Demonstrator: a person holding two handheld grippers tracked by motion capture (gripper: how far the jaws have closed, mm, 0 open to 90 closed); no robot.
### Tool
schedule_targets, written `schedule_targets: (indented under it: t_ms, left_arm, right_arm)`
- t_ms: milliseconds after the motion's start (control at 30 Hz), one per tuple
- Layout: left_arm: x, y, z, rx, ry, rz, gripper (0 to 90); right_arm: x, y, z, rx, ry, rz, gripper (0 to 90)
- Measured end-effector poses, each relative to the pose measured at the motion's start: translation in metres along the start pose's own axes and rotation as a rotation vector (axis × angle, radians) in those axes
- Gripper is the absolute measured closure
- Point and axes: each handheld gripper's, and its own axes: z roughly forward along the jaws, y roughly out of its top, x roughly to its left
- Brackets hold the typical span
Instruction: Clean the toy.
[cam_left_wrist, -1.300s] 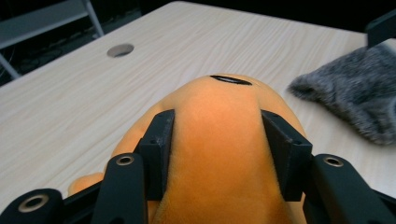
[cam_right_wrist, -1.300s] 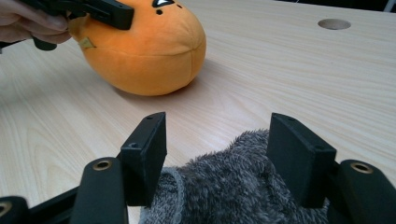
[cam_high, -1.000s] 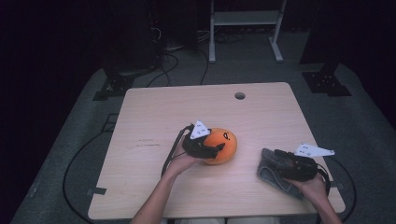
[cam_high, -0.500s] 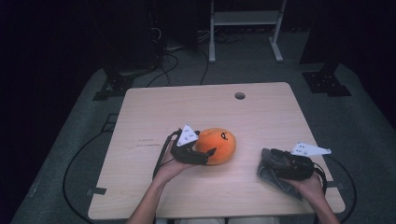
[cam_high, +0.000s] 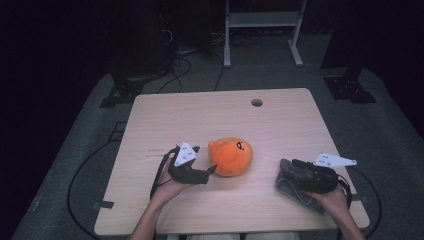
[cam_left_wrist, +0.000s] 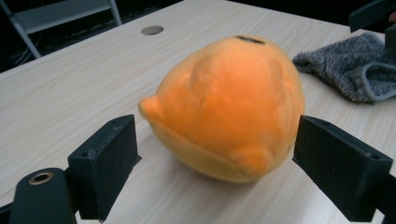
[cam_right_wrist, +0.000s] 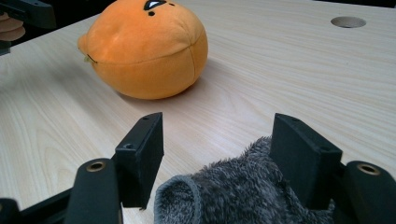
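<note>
While the person's left hand (cam_high: 167, 189) is holding it near the front left of the wooden table (cam_high: 165, 120), the left gripper (cam_high: 212, 170) is pointing its black jaws toward the orange plush toy (cam_high: 230, 156) from just beside it. Its jaws have just been opening and are now standing spread; in the left gripper view the orange plush toy (cam_left_wrist: 224, 105) is sitting on the table (cam_left_wrist: 70, 88) just ahead of the two pads, clear of both, so nothing is being pinched. A black cable (cam_high: 159, 172) is trailing from this gripper toward the table's front edge.

The plush toy is lying near the middle of the table, slightly toward the front, with a small black mark showing on its top. Behind it, a round hole (cam_high: 256, 102) is showing in the tabletop near the far edge.

Farther right, well apart from the toy, a grey fuzzy cloth (cam_high: 289, 181) is lying near the front right corner. The right gripper (cam_high: 295, 170), held by the person's right hand (cam_high: 332, 200), is resting over it. In the right gripper view the jaws are standing spread with the grey fuzzy cloth (cam_right_wrist: 243, 196) bunching up between them, its pile brushing against the right pad, while the left pad is standing clear of it. Beyond them, the orange plush toy (cam_right_wrist: 144, 51) is sitting on the bare wood.
</note>
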Motion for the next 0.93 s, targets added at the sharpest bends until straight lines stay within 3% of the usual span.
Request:
schedule_targets:
  t_ms: [300,667,933]
  left_arm:
    - [-0.003,-0.025,-0.009,0.030,0.019,-0.017,13.0]
    - [-0.003,-0.039,-0.024,-0.043,0.044,-0.045,12.4]
    - [0.004,-0.044,-0.022,-0.036,0.053,-0.065,11.6]
  right_arm:
    - [-0.001,-0.002,-0.001,-0.003,0.005,0.016,33.7]
    - [0.001,-0.007,0.002,0.025,0.008,0.022,34.1]
    - [0.000,-0.008,0.002,0.024,0.006,0.025,34.1]
